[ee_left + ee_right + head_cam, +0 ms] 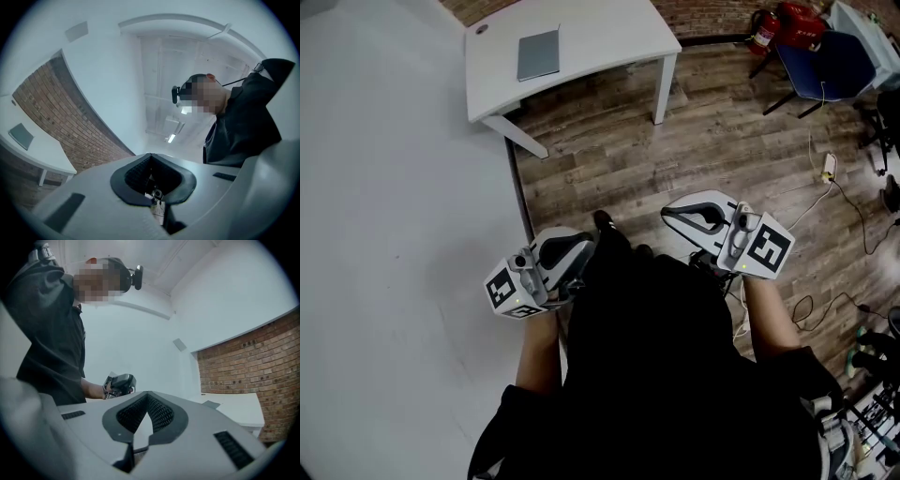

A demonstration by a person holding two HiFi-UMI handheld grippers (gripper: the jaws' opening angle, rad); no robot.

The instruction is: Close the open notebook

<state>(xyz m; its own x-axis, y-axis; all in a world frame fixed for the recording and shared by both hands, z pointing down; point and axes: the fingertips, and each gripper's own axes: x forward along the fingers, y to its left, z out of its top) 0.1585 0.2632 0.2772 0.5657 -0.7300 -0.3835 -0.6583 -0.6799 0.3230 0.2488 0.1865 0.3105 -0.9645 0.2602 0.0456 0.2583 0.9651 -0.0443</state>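
The notebook (538, 54) lies flat and shut on the white table (609, 33), far away from you. Your left gripper (570, 258) and right gripper (682, 217) are both closed and hold nothing. The job looks done.

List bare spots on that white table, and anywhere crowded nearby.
The white table is mostly bare: a wide patch between the grey notebook and its right edge, plus a strip along the near edge. The left corner has a small dark round mark. Crowded: the floor at right, with a chair and a power strip.
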